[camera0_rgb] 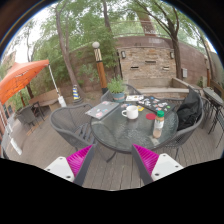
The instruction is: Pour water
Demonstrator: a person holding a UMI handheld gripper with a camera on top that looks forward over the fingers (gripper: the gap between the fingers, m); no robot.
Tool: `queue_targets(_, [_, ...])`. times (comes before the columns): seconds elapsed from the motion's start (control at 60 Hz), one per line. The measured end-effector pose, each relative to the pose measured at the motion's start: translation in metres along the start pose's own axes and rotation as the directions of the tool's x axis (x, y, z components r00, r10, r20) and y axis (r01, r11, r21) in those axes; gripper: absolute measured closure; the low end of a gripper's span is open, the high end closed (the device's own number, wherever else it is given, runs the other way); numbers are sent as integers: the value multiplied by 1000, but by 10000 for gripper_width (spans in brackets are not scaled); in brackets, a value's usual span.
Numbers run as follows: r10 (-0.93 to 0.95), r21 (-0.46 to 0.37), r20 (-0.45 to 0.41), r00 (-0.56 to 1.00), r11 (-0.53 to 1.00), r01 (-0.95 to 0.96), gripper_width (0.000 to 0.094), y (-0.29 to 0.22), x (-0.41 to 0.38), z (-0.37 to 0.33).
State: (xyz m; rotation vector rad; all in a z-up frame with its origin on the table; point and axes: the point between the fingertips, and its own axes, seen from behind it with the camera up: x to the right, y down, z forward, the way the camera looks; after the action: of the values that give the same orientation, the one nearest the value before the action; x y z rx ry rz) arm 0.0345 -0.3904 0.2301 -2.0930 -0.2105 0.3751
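Single gripper-mounted view, raised, facing forward and slightly down across deck; glass table [120, 128] mid-frame, some way beyond fingers [78, 160].

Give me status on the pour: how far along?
Nothing looks done yet. The hand-held gripper is open and empty, well short of the glass table. The bottle stands upright near the table's edge, untouched, with the white mug beyond it. Left: approach, grasp the bottle, pour, presumably into the mug.
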Motion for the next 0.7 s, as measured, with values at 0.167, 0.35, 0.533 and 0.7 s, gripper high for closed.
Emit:
queue_targets(0.167, [24,8,-63,998,1000,-24,98,-6,11,7])
queue_targets(0.35, [-14,25,-112,994,1000,17,103,-1,61,36])
queue_targets(0.533, [-27,103,-211,977,993,49,105,-10,166,106])
queue_targets(0.7, [-8,186,-203,979,982,46,105,-27,238,204])
